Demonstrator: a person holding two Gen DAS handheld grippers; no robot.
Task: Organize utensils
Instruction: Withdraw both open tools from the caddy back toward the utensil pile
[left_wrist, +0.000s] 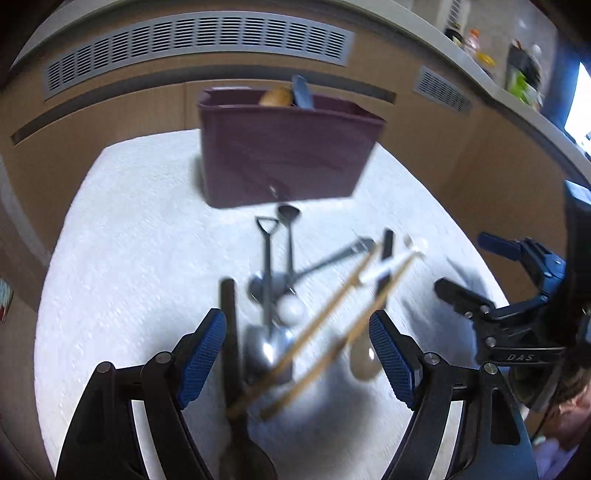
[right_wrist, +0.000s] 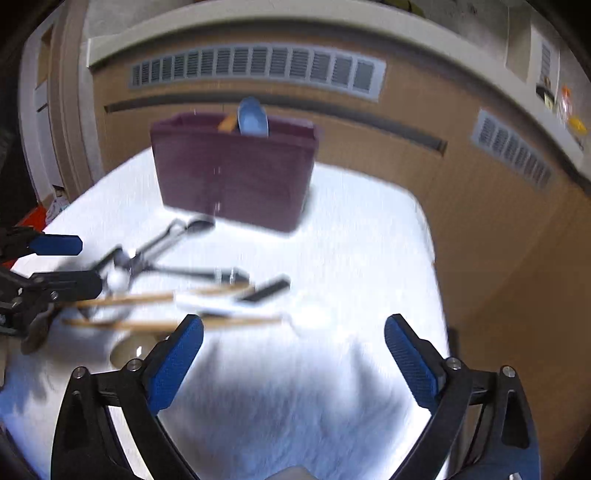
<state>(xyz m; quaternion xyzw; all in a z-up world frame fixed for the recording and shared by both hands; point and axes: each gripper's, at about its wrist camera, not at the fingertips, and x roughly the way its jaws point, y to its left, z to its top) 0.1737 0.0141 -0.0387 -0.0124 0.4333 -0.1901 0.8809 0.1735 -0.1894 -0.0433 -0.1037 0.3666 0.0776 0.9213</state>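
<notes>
Chopsticks (left_wrist: 334, 314) two, maroon bin (left_wrist: 284, 155) one

Left gripper (left_wrist: 297, 349), black-framed with blue textured pads: jaws stand wide apart, angled downward, gripping nothing. Right gripper (right_wrist: 293, 356), of the same black-and-blue build: jaws spread wider, likewise tilted down and closed on nothing. In the left wrist view the right gripper (left_wrist: 469, 266) appears at the right edge, jaws apart; in the right wrist view the left gripper (right_wrist: 70, 264) shows at the left edge.
</notes>
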